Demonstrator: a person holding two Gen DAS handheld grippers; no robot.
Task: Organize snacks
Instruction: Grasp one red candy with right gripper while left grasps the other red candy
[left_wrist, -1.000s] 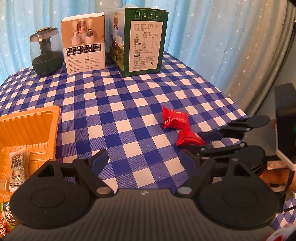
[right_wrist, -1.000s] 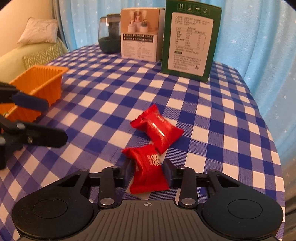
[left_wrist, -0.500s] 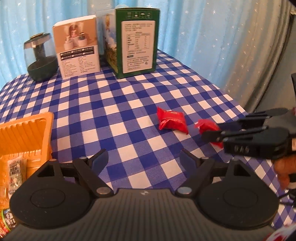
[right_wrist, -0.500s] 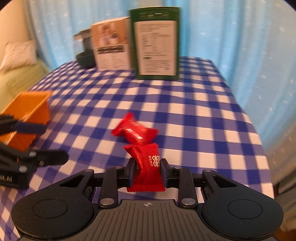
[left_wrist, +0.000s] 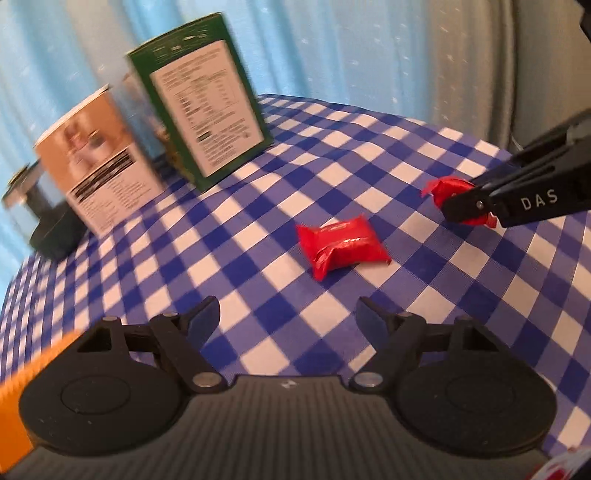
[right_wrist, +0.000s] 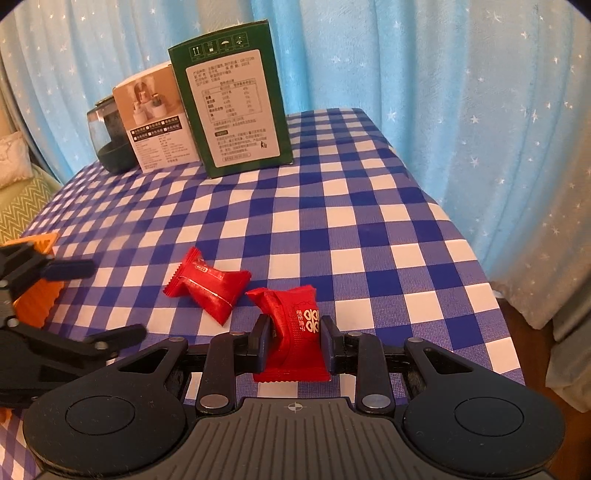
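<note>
Blue-white checked tablecloth (right_wrist: 354, 206) fills both views, pale blue star-print curtain (right_wrist: 443, 92) behind it. Green box (right_wrist: 231, 99) stands upright in the upper middle of the right wrist view, white label panel with a table of small print and handling icons on top, characters too small to read; in the left wrist view it is blurred. Beige box (right_wrist: 155, 118) stands just left of it, touching or nearly so, with a product photo and black label bars, text unreadable. Dark glass jar (right_wrist: 109, 144) at far left of the row, partly behind the beige box. Orange tray (right_wrist: 40, 288) shows at the left edge of the right wrist view, contents not visible; in the left wrist view only a blurred orange corner at lower left. Only the right wrist view shows a cushion and green sofa at far left. Right gripper (right_wrist: 293, 343) is clamped on a red candy (right_wrist: 295, 332) with gold characters, held off the cloth at bottom centre; the left wrist view shows it at right edge, "DAS" printed on the finger. Left gripper (left_wrist: 288, 319) has jaws wide apart and closing slightly, nothing between them. Loose red candy (left_wrist: 341, 245) lies on the cloth mid-frame, ahead of the left gripper, near the held one.
</note>
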